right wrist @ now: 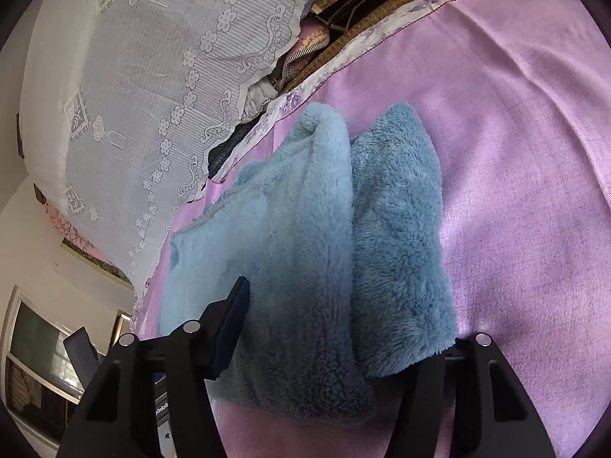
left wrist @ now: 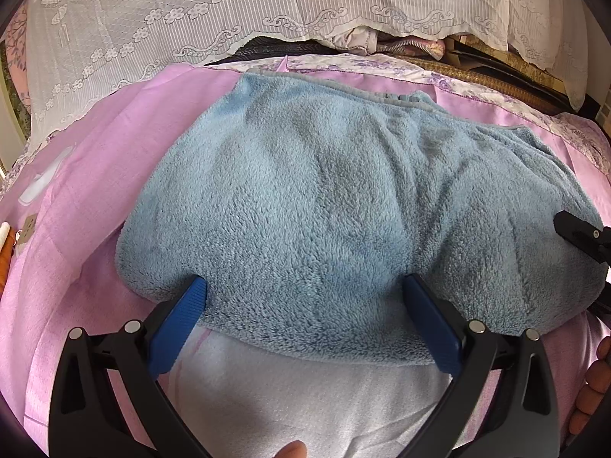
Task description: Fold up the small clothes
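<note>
A blue fleece garment (left wrist: 343, 210) lay on the pink bedsheet (left wrist: 95, 191), below the lace cover (left wrist: 152, 19). The left claw (left wrist: 305, 290) stood wide, its fingers (left wrist: 183, 316) straddling the near hem. The right claw (right wrist: 343, 328) also gaped wide around a raised fold.

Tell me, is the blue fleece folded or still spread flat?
Partly folded: in the right wrist view one layer of the fleece lies doubled over another, with a fold ridge between them.

Right tool's (right wrist: 336, 328) right finger (under the blue fleece (right wrist: 397, 252))
</note>
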{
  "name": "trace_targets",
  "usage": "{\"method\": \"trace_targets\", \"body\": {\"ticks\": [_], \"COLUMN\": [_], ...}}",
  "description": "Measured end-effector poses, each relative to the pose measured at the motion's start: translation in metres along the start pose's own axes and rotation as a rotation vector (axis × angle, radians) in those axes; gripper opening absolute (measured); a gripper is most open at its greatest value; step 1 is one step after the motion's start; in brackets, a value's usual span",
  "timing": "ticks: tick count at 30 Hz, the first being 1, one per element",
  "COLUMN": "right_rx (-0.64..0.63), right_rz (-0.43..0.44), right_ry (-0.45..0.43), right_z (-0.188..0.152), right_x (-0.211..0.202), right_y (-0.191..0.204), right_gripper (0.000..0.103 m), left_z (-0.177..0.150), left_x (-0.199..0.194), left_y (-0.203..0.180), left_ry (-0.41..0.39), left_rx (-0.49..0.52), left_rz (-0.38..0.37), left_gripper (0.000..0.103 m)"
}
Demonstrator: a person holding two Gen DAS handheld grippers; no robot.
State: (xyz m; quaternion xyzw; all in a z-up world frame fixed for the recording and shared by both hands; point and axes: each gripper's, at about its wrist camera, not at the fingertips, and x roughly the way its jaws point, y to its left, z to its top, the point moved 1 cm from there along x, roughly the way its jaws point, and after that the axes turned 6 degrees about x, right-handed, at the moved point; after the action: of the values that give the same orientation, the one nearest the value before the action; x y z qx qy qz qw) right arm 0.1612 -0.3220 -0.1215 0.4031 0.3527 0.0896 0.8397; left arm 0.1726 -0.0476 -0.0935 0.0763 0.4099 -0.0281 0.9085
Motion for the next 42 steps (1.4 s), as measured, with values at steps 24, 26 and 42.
{"method": "trace_targets", "body": {"ticks": [24, 26, 42], "right_rx": [-0.227, -0.244, -0.495], "right_rz": [-0.107, -0.11, -0.212], "right_ry": [-0.212, -0.223, -0.304], "right_z": [-0.018, -0.019, -0.056], "right_x": [-0.033, -0.034, -0.017], "right_y": [0.083, 0.088, 0.173], "right_gripper": [0.033, 0.033, 0.033], "left_z": [0.066, 0.07, 0.073], "left_x": [-0.014, -0.009, -0.007], "left_y": [-0.013, -0.031, 0.013], "left_ry": [-0.109, -0.106, -0.095], "left_rx": [-0.047, 0.009, -0.074], "left_rz": [-0.162, -0.126, -0.13], "left_gripper": [0.099, 0.099, 0.097]}}
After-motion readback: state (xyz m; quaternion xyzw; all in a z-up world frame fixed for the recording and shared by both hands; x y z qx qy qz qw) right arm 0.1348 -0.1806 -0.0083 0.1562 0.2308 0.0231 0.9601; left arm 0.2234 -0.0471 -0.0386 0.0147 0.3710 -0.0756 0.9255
